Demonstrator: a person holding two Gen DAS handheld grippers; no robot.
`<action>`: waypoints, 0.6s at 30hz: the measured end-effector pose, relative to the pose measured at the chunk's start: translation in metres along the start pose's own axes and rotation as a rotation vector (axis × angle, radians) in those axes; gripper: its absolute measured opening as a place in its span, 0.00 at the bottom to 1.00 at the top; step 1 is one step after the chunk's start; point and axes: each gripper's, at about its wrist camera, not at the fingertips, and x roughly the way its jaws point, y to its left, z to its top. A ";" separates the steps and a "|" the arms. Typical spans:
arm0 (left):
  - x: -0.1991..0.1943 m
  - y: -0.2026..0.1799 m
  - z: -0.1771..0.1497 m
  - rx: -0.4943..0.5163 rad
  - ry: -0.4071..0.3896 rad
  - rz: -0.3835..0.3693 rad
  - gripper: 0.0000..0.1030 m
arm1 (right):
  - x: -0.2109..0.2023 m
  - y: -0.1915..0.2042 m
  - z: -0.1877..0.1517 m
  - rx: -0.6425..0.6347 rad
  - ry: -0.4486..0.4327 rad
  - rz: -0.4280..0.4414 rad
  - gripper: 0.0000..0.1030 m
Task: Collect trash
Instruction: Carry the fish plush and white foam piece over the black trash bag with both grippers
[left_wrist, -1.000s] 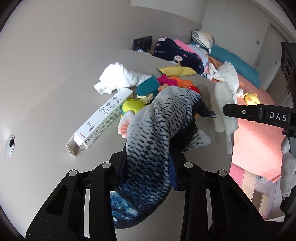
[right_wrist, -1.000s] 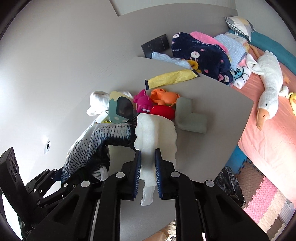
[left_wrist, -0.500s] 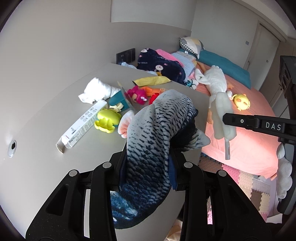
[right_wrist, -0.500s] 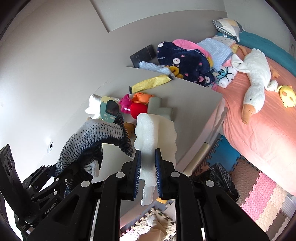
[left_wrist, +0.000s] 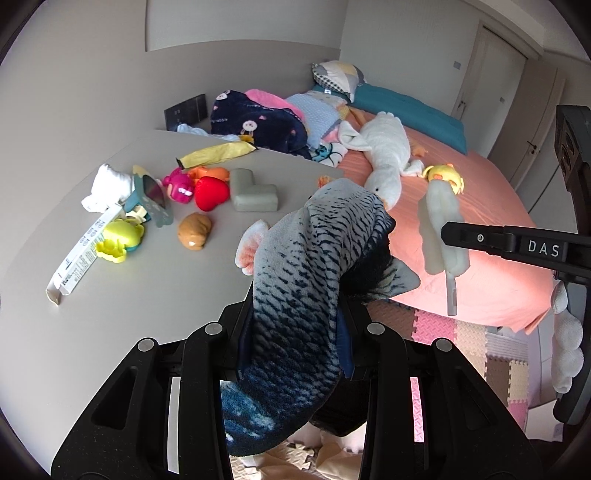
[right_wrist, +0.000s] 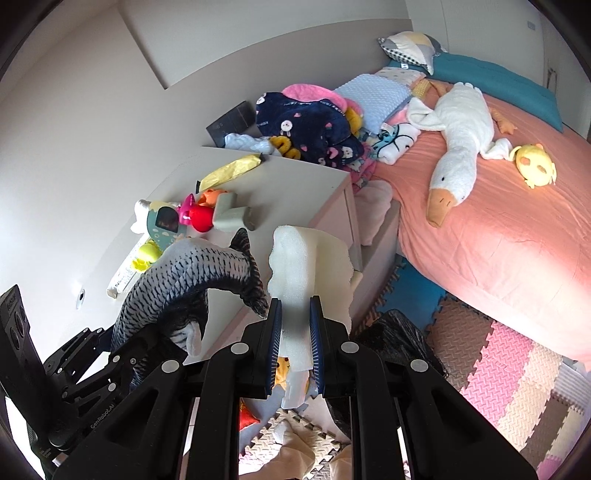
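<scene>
Hand-held gripper on our left (left_wrist: 291, 332) is clamped around a plush fish (left_wrist: 306, 266), its striped body drooping forward over the counter's (left_wrist: 110, 332) near edge; our right hand-held gripper (right_wrist: 295, 343) is closed tight on a piece of white foam (right_wrist: 306, 258), the likeliest trash here. Both loads hang off the counter, on its bed side, above the floor mats. We judge the task partly done: two things are lifted, nothing is yet dropped, and a dark trash bag (right_wrist: 399, 332) sits on the floor just below the counter's corner. Still on the counter are a long white box (left_wrist: 85, 251), a yellow wrapper (left_wrist: 218, 153), a white cloth (left_wrist: 107, 184), a grey foam corner (left_wrist: 253, 194) and several small toys; which of these count as trash we cannot tell. The strip between counter and bed (right_wrist: 498, 240) is narrow, so the open room is downward toward the bag, clear of the counter's edge.
</scene>
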 end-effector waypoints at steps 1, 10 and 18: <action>0.002 -0.005 0.000 0.007 0.003 -0.005 0.34 | -0.002 -0.005 -0.001 0.006 -0.001 -0.005 0.16; 0.019 -0.049 -0.002 0.055 0.035 -0.052 0.34 | -0.015 -0.051 -0.007 0.048 -0.004 -0.049 0.16; 0.035 -0.075 -0.004 0.086 0.076 -0.079 0.34 | -0.021 -0.081 -0.015 0.073 0.010 -0.072 0.16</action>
